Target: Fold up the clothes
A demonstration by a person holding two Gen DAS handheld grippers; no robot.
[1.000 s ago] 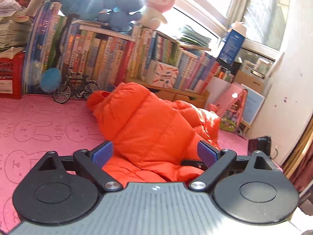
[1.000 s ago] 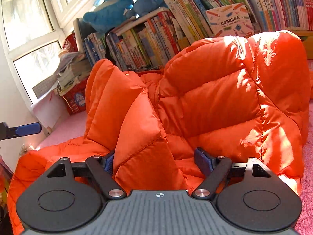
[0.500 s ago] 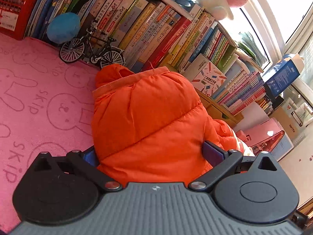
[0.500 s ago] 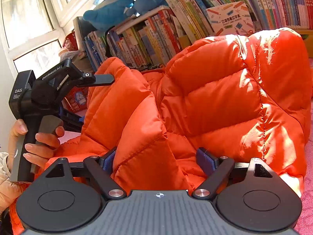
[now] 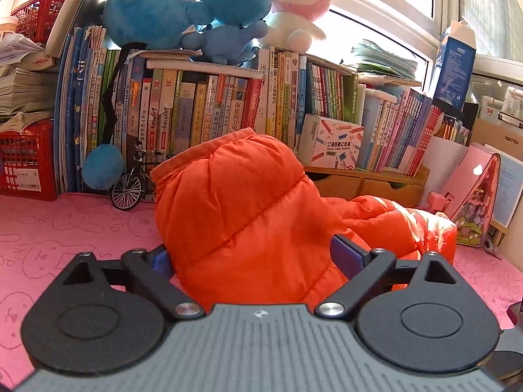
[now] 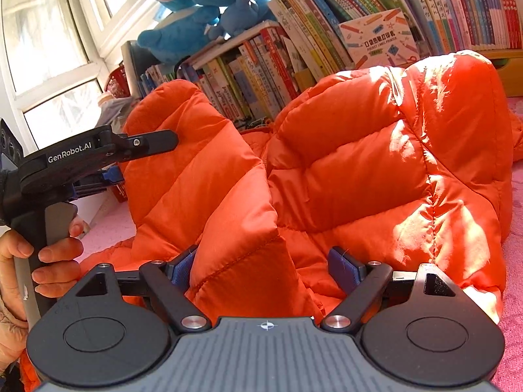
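Orange quilted down: the jacket (image 5: 248, 202) lies heaped on the pink bunny-print mat (image 5: 49, 235), in front of the row of books (image 5: 202, 111); in the right wrist view it (image 6: 376, 170) fills most of the frame, puffed up rather than flat.

Step in hand: an early fold, by my reading. Both tongs are set around bulky parts of the jacket, and nothing yet lies in a neat, flat layer.

Left tongs (image 5: 258, 258): jaws wide and opening at this moment. A thick raised fold of the jacket stands between the blue pads; the fabric bulges against the left pad (image 5: 161, 259), but the right pad (image 5: 343, 254) looks just clear of it, so I read no clamp here.

Right tongs (image 6: 264, 269): jaws wide. A ridge of quilted fabric sits between them, close against the left pad (image 6: 183, 268), with a visible gap before the right pad (image 6: 343, 269). Not pinching, as far as the frame shows.

Person's hand (image 6: 42, 254): seen at the left edge of the right wrist view, wrapped round the handle of the left tool (image 6: 81, 160), whose upper finger reaches toward the jacket's raised left lobe.

Next move calls for: closing each pair of tongs firmly on an edge rather than on the puffy middle, then carrying that part over the body of the jacket and pressing the air out.

Risk: slippery, springy down fabric is likely to slide out of a loose pinch or spring back open.
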